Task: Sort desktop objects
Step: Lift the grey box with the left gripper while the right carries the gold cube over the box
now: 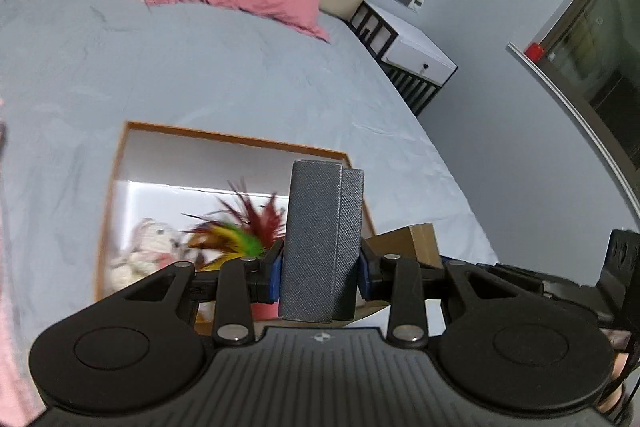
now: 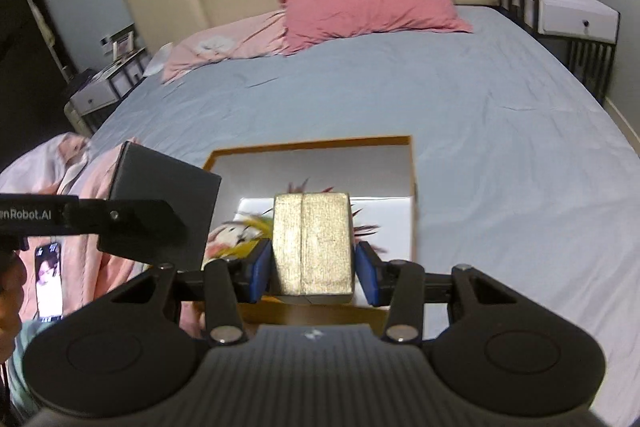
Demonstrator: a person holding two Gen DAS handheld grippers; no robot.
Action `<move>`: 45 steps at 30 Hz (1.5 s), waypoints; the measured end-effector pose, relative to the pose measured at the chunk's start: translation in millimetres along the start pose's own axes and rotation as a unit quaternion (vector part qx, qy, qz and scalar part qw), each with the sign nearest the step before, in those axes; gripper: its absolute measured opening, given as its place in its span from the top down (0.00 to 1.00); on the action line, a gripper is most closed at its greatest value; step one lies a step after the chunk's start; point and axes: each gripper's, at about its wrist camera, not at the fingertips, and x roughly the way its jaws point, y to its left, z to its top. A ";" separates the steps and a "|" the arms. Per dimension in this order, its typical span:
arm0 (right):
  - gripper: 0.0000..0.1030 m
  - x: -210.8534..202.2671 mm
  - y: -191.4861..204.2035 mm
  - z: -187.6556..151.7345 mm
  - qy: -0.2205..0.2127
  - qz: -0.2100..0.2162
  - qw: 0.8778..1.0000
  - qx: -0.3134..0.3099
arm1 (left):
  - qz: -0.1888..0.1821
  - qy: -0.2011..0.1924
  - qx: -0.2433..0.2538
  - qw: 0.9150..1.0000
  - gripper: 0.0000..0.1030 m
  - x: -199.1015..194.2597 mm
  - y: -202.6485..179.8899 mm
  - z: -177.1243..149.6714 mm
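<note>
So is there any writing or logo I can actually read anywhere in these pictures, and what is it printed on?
"nRobot.AI": white letters on the black arm of the left gripper, seen from the right wrist; the start is cut off by the picture's edge.
Small white emblem, no letters: on each gripper's ribbed body.
Phone screen: shows a picture, any text too blurred to read.
Grey box and gold box: no readable print.

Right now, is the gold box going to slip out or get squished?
Probably not squished: the gold box keeps straight edges between the right gripper's pads, so it looks stiff. It might slip a little, since its shiny foil looks smooth. It seems light for its size, though that is a guess from its cardboard look.
</note>
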 end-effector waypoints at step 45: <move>0.55 94.4 -7.9 3.5 0.122 -0.101 0.987 -0.007 | 0.037 0.171 -0.061 0.983 0.62 161.2 38.4 -34.5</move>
